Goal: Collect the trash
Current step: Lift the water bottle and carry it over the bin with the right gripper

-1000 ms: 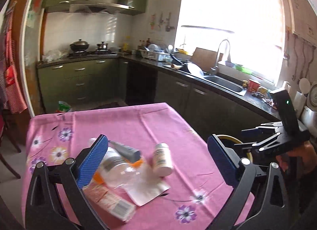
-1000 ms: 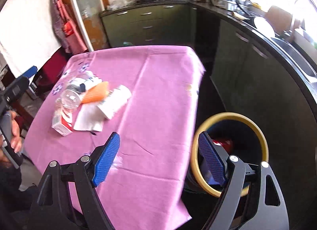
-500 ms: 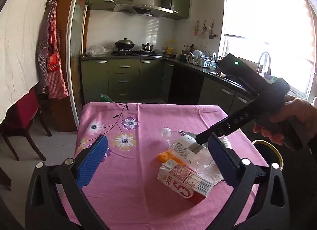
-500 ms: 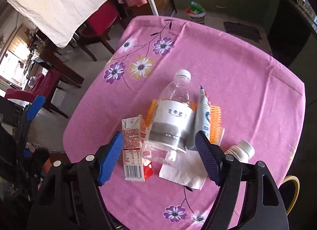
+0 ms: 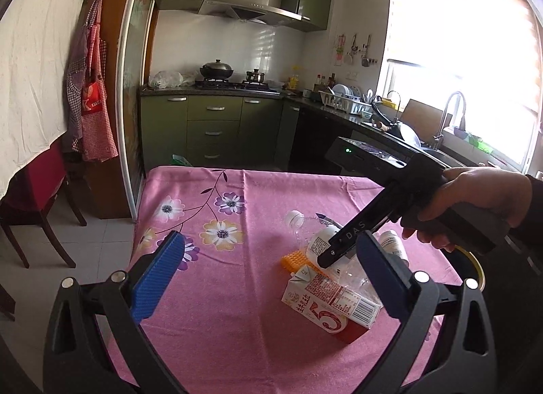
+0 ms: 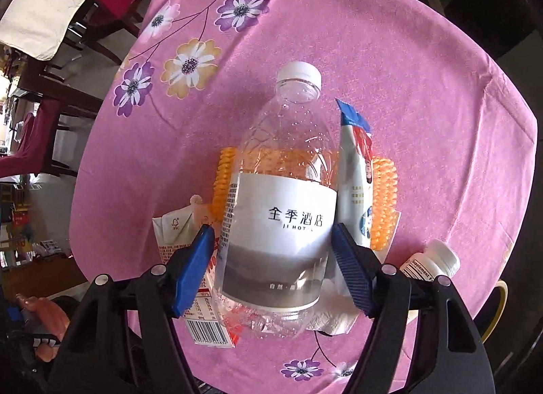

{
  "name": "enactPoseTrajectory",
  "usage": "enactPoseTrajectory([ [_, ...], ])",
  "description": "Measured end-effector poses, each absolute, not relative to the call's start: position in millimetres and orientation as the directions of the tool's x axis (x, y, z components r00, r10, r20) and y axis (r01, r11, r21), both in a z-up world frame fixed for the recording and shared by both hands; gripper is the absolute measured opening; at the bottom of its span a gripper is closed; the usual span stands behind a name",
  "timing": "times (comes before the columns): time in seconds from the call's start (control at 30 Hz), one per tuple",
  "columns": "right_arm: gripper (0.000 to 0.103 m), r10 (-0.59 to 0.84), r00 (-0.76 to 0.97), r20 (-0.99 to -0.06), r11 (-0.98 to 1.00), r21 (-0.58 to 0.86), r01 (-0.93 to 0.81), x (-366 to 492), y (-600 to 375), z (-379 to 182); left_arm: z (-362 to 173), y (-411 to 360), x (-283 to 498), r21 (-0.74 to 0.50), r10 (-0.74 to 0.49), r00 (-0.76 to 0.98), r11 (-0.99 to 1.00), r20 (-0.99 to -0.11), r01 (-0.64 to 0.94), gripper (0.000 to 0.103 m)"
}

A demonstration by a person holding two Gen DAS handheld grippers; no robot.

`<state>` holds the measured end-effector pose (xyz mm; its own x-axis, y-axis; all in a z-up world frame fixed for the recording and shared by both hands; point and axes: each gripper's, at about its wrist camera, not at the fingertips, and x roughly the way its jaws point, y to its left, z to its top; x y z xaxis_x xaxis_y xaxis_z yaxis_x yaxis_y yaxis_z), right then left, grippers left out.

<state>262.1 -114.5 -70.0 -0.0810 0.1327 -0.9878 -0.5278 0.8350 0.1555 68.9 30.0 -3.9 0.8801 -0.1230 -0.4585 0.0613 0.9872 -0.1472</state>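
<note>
On the pink flowered tablecloth (image 6: 390,64) a small heap of trash is sitting near the right edge. Right on top of it a clear plastic bottle (image 6: 281,210) with a white cap is lying on its side, cap pointing away toward the far end of the table. The right gripper (image 6: 273,251) is pointing straight down over it, blue pads on either side of the bottle's labelled body and its jaws are closing; the pads look to be right at the label, but I can't tell if they're actually pressing yet.

Under the bottle an orange spiky brush-like thing (image 6: 383,204) is poking out on both sides, a white and blue tube (image 6: 356,173) is lying just right of the bottle, and a milk carton (image 5: 331,305) is lying on the left. A white pill bottle (image 6: 432,263) is sitting off to the right beside a crumpled paper napkin (image 6: 334,316).

The left gripper (image 5: 269,280) is hanging spread wide with nothing between its jaws, looking across at the same pile. A yellow-rimmed bin (image 6: 499,305) is peeking out past the table's right edge.
</note>
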Motion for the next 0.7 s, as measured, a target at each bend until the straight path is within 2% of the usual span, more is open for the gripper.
enactPoseTrajectory([
  [0.3, 0.069, 0.135, -0.084, -0.987, 0.842, 0.16, -0.516, 267, -107, -88, -6, 30, 70, -0.141, -0.123, 0.875, 0.988, -0.468, 0.064, 0.096],
  [0.7, 0.066, 0.21, -0.042, -0.977, 0.801, 0.197, -0.566, 252, -115, -55, -8, 28, 71, -0.129, -0.121, 0.872, 0.989, -0.475, 0.067, 0.096],
])
